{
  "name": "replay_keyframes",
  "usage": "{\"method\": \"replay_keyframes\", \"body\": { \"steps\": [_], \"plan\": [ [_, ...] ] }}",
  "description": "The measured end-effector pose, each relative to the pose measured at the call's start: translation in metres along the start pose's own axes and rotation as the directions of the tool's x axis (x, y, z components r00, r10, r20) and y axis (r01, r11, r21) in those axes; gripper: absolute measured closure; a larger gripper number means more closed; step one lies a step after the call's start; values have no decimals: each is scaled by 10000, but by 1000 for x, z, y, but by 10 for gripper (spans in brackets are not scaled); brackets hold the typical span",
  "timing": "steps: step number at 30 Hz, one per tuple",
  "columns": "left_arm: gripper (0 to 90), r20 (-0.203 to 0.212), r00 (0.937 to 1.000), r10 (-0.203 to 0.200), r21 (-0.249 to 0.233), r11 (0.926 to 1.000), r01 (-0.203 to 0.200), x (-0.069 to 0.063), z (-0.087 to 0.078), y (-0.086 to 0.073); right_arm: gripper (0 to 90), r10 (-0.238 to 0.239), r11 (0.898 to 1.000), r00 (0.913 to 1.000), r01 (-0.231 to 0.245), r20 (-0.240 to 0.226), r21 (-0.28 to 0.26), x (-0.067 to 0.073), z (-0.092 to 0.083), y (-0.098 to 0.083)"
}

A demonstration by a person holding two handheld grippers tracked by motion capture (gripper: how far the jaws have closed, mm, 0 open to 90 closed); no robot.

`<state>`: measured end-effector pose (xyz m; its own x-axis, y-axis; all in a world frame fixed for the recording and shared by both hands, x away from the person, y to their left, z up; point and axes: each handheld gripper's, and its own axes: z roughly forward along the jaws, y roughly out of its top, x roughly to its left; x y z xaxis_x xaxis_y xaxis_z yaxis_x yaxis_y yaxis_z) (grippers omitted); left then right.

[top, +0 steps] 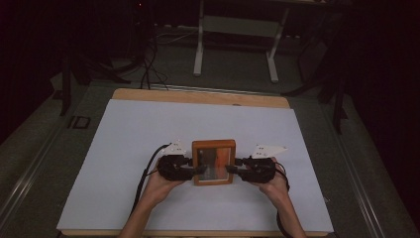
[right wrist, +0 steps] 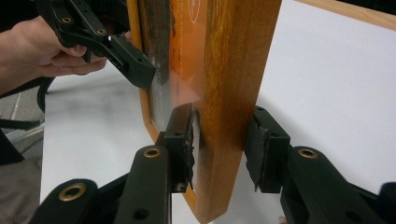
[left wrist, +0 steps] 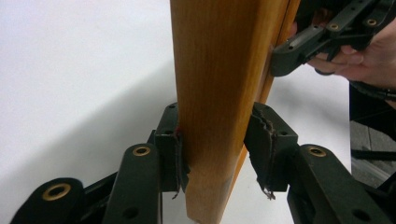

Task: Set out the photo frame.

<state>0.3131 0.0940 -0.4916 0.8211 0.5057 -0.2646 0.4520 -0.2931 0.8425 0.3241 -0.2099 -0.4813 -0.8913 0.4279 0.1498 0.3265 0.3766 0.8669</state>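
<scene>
Left claw (left wrist: 217,154) straddles the rectangular wooden picture frame (top: 213,161), its pads loosened with a gap on one side; right claw (right wrist: 219,149) likewise brackets the opposite edge. Best ease both clear evenly so it settles on the white tabletop (top: 124,148).

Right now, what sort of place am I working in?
Probably a lab or recording workspace, not a home. A bare white sheet covers a wooden table, cables run over grey carpet behind it, and a metal desk frame stands in the dark beyond.
</scene>
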Motion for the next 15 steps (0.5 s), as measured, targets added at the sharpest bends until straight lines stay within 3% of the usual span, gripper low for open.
{"method": "replay_keyframes", "body": {
  "steps": [8, 15],
  "plan": [
    [574, -137, 9992, -387, 86, 9992, 388, 13, -5, -5, 647, 579, 9979, 9983, -577, -51, 309, -1, 18, -2],
    [570, -242, 9973, -695, 27, 9976, 696, 20, -8, -12, 645, 768, 9960, 9970, -764, -74, 456, -1, 31, -4]
  ]
}}
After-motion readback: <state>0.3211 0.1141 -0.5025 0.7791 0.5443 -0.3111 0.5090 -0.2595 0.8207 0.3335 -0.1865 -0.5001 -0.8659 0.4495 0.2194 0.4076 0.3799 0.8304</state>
